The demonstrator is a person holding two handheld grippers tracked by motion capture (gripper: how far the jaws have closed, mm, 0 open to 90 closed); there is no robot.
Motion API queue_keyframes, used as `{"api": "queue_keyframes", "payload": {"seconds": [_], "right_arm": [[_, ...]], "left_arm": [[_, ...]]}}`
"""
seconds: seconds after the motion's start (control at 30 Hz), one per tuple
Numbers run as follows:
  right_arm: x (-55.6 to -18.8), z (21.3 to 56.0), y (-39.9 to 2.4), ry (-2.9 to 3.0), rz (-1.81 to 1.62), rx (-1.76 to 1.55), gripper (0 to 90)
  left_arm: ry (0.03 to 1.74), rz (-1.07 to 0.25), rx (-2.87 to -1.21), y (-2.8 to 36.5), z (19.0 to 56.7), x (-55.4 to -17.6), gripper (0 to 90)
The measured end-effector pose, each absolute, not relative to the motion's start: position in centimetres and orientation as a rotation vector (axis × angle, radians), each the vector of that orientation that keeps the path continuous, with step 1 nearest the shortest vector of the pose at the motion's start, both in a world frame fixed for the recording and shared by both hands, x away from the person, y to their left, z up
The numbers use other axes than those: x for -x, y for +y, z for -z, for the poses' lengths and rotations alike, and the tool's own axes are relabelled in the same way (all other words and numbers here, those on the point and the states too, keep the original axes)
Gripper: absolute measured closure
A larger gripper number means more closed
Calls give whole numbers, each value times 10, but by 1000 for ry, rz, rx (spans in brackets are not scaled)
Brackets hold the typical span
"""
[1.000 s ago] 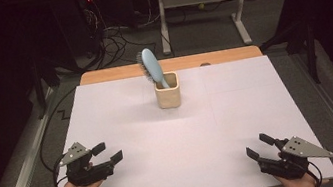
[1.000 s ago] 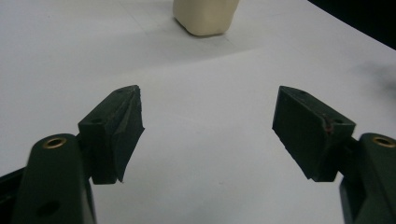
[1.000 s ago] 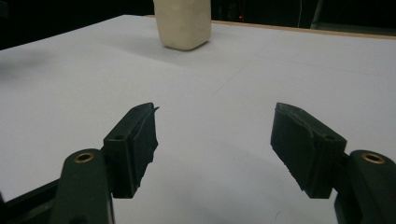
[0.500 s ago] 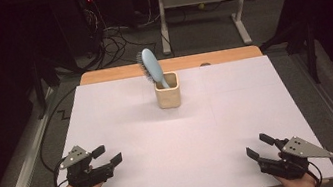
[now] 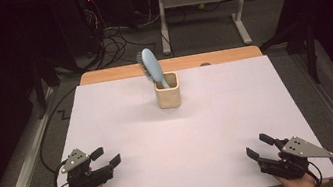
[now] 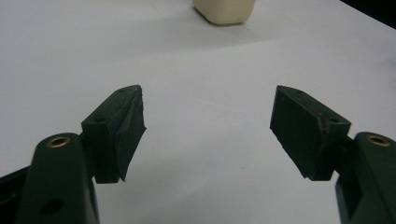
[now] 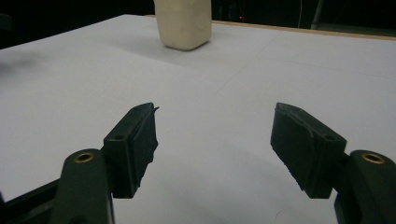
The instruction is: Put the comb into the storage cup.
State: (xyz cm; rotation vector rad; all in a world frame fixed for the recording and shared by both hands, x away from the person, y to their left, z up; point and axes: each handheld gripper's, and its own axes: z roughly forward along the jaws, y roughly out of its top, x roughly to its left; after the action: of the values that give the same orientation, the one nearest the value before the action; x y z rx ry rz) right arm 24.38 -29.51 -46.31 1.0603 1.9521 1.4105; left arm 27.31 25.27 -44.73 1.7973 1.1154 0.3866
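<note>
Both grippers sit low at our near edge of the table: our left gripper point(image 5: 105, 160) and our right gripper point(image 5: 257, 146) each rest over the white paper sheet point(image 5: 124, 125) with their jaws apart and nothing between them. In the left gripper view the two black pads point(image 6: 122, 126) frame bare paper, and the same holds in the right gripper view point(image 7: 212, 144). We judge this a ready stance, jaws spread so either hand can close on a handle without first opening.

Well apart from both, near the far middle of the table point(image 5: 101, 76), stands the cream square cup point(image 5: 168, 93), with a light-blue hairbrush point(image 5: 151, 68) in it handle-down, leaning up and left against the rim. That tilt leaves the head free above the cup, which we take as the easiest place to grasp.
</note>
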Motion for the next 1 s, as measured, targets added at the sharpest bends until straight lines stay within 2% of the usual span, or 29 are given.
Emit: {"api": "queue_keyframes", "payload": {"seconds": [1.0], "right_arm": [[-244, 463, -295, 1959, -1402, -1065, 320]], "left_arm": [[1193, -416, -1782, 260, 461, -273, 290]]}}
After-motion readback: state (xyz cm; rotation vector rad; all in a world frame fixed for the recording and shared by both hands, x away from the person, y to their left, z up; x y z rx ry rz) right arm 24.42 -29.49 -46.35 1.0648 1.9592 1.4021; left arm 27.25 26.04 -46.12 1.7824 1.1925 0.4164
